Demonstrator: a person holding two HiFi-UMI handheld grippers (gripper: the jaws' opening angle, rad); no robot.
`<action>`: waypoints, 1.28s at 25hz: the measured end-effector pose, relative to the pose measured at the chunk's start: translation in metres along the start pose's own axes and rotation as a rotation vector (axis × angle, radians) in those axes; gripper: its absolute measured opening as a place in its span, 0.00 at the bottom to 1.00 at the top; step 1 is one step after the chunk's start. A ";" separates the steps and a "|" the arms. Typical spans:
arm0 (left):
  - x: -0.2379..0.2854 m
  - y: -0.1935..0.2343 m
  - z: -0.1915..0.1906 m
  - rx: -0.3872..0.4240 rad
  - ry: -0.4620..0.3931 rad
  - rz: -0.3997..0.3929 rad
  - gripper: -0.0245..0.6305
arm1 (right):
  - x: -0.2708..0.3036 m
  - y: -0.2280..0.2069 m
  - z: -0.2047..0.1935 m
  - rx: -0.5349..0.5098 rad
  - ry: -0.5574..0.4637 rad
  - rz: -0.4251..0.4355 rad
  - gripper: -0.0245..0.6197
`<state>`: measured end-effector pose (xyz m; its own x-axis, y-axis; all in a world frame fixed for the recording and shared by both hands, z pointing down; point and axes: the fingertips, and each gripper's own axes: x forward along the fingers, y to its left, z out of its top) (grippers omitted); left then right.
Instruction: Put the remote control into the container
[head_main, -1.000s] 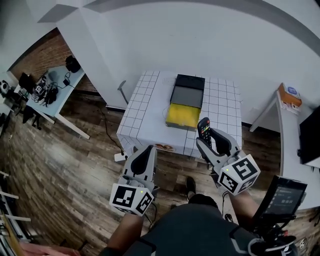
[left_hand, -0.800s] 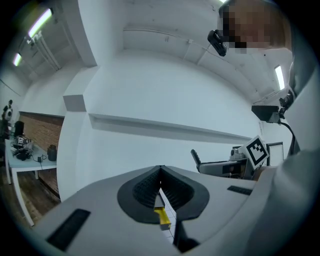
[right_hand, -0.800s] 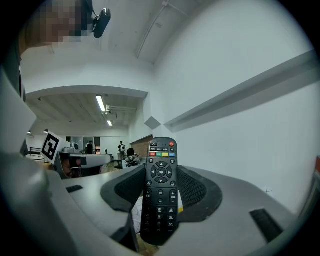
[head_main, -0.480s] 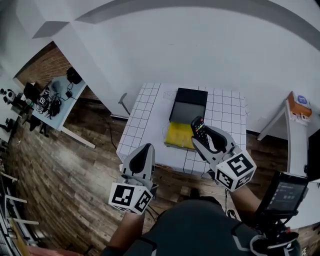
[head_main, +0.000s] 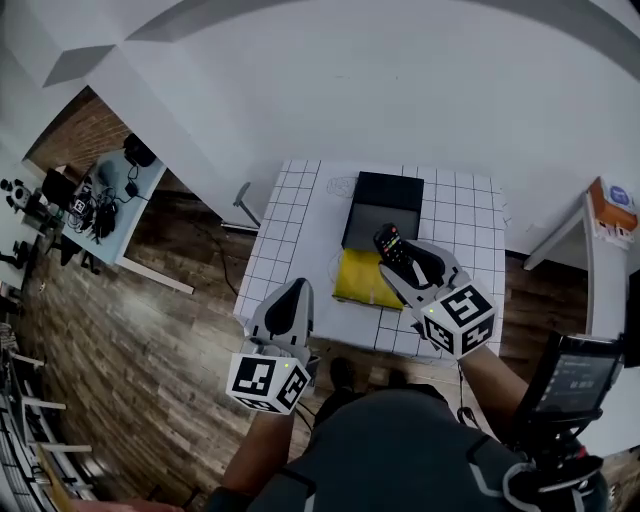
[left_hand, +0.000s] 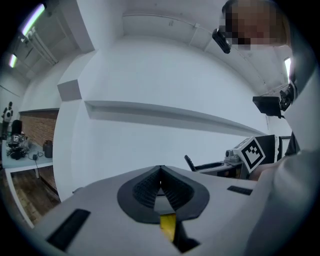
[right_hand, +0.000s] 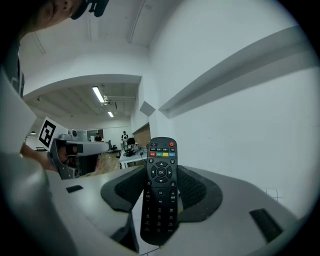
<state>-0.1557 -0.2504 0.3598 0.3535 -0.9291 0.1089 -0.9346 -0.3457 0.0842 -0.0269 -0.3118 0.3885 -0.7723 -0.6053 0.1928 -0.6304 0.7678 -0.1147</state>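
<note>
Container (head_main: 386, 198) on table (head_main: 290, 232), near middle

We find all three views evenly bright, with soft white light and only pale grey shadows. Ceiling strip lights (right_hand: 101, 95) glow far to the left of the right gripper (right_hand: 161, 175), and one more strip light (left_hand: 34, 19) shines high up on the left of the left gripper (left_hand: 160, 172). The wide lenses bend the straight wall ledge (left_hand: 165, 115) ahead of the left gripper into a curve and leave dark corners in both gripper views. The remote control (right_hand: 160, 200) in the right gripper's jaws is sharp, while the far room beyond it looks small and soft.
</note>
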 end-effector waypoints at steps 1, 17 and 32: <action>0.006 0.006 -0.004 -0.002 0.010 -0.004 0.05 | 0.009 -0.004 -0.007 -0.001 0.023 -0.008 0.36; 0.086 0.086 -0.107 -0.058 0.190 -0.097 0.05 | 0.128 -0.025 -0.143 -0.083 0.433 0.023 0.36; 0.102 0.101 -0.189 -0.117 0.345 -0.125 0.05 | 0.155 -0.021 -0.262 -0.209 0.774 0.128 0.36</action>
<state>-0.2065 -0.3547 0.5670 0.4754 -0.7750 0.4163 -0.8797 -0.4173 0.2278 -0.1130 -0.3669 0.6764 -0.5158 -0.2525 0.8187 -0.4542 0.8908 -0.0115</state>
